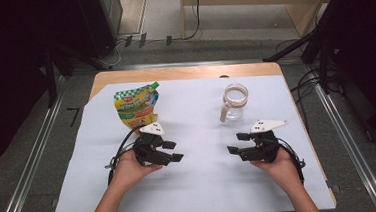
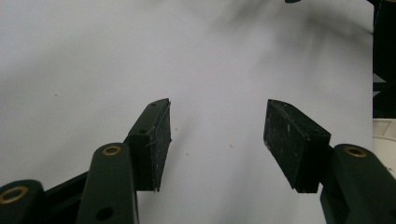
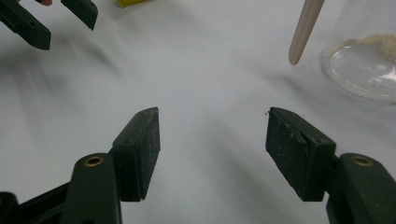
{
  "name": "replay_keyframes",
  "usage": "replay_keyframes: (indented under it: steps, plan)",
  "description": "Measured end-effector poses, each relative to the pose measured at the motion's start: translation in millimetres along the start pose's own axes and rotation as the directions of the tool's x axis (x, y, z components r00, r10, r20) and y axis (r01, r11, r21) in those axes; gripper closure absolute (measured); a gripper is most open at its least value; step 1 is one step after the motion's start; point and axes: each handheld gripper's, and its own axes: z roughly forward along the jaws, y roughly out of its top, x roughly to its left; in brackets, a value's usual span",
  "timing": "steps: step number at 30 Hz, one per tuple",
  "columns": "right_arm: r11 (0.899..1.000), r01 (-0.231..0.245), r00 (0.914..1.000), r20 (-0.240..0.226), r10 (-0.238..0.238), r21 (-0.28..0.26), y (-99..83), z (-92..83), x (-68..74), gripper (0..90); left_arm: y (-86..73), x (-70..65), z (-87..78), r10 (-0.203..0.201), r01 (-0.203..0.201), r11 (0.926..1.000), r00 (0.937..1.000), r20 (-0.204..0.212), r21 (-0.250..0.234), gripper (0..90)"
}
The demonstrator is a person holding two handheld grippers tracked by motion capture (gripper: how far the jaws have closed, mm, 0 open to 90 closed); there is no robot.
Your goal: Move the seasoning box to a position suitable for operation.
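The left gripper is matte black plastic with brass-ringed pivots and flat, rough rubber pads, scuffed and dusty; its jaws stand apart with nothing between them, above a smooth pale sheet that covers the table. The right gripper is built the same, its pads worn grey at the faces, and its jaws likewise stand open and empty. The two point toward each other across a bare stretch of sheet, near but not touching. Just beyond the left gripper lies a pouch, a glossy, soft-sided foil pack in yellow, green and orange with a green corner cap, lying flat and close to that gripper's far side. Beyond the right gripper, a little further off, stands a jug of clear glass, round and open-mouthed, with a slim beige handle hanging down its near side; pale crumbs lie in its base. Pouch and jug are well apart. The sheet's near and side edges lie well clear of both grippers, leaving open room between them and toward the person. The wooden table rim shows past the sheet's far edge.
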Motion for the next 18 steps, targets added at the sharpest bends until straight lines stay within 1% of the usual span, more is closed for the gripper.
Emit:
replay_keyframes:
  steps: [3,4,6,10,15,18]
  plan:
    - [1.000,0.003,1.0000,0.002,-0.003,0.008,-0.2,0.5,0.1,36.4,0.1,0.0,-0.3,0.002,-0.002,1.0000,1.0000,-0.001,-0.002,42.1]
    - [1.000,-0.002,1.0000,-0.002,0.002,0.011,-0.4,0.6,-0.3,36.2,0.0,-0.4,-0.5,0.007,-0.007,1.0000,0.9999,-0.009,0.000,42.1]
    - [1.000,-0.008,1.0000,-0.001,0.008,0.015,-0.4,0.6,-0.5,36.1,-0.1,-0.5,-0.6,0.005,-0.005,1.0000,1.0000,-0.005,0.000,42.1]
    - [1.000,0.003,1.0000,0.004,-0.003,0.022,-0.7,0.8,-0.1,36.1,-0.1,-0.3,-0.6,0.003,-0.003,1.0000,1.0000,-0.007,-0.001,41.7]
    - [1.000,0.005,0.9999,0.009,-0.005,0.018,-0.5,0.3,0.0,36.0,-0.2,1.0,-1.4,-0.002,0.002,1.0000,0.9999,-0.010,0.007,41.2]
    - [1.000,0.003,0.9999,0.011,-0.003,0.014,-0.4,-0.6,-0.5,36.1,-0.4,0.9,-1.7,-0.006,0.006,1.0000,1.0000,-0.008,0.002,41.1]
